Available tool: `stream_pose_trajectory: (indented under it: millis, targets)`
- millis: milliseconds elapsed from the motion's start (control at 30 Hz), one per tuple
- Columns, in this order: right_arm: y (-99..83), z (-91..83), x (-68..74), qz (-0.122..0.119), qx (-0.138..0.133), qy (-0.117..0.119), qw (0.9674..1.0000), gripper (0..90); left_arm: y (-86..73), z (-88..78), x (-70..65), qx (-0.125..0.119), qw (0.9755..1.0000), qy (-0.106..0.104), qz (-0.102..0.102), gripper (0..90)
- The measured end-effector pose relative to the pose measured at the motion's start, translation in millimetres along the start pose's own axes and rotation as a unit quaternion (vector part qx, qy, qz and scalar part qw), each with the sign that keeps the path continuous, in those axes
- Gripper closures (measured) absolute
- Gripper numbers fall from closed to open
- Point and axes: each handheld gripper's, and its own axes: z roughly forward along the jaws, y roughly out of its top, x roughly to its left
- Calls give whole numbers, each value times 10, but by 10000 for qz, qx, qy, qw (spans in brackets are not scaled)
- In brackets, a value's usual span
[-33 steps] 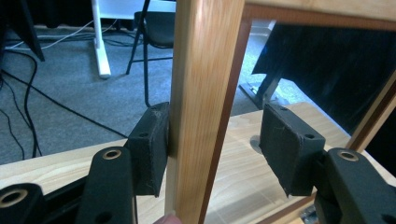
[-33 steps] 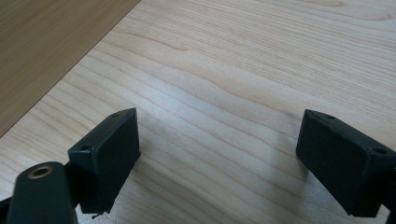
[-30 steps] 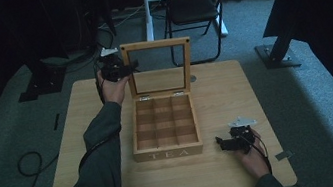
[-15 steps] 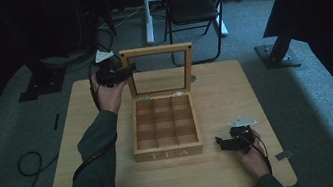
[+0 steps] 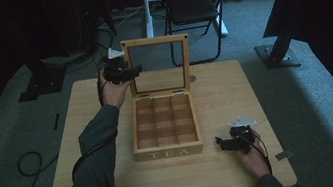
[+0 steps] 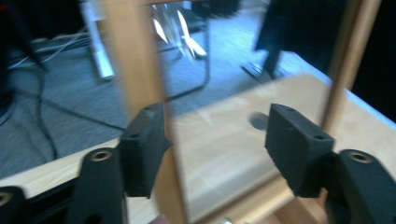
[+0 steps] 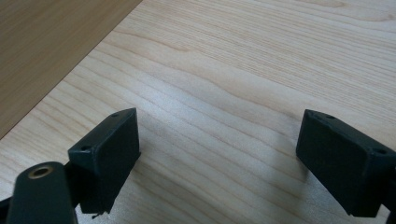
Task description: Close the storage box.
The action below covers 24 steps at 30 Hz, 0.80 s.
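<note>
**Left jaws loosen at the lid's edge**

The tea box (image 5: 164,126) stands mid-bench (image 5: 228,175), its glass lid (image 5: 159,67) upright. The left hand-held gripper (image 5: 134,71) sits at the lid's left frame post; its jaws have just been opening and now stand spread, the post (image 6: 135,70) between them, one pad close beside it. The right hand-held gripper (image 5: 219,142) rests on the bench right of the box, jaws spread, nothing between them.
</note>
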Motion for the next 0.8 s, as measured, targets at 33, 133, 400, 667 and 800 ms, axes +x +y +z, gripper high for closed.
stream_pose_trajectory:
  millis: [33,133,400,667,800]
  targets:
    - [0,0,0,-2,-1,-1,10000,131,5,18,47,2,9999,61,-105,344]
    - [-1,-1,1,-2,-1,-4,10000,131,37,94,134,59,9997,26,-236,323]
    - [-1,-2,1,0,1,-2,10000,131,162,306,186,168,9991,-218,-334,326]
    - [-10,-11,7,-27,1,19,10000,131,247,400,141,62,9989,-192,-424,336]
    - [-14,-14,10,-27,-3,24,10000,131,232,371,189,-11,9971,-374,-660,356]
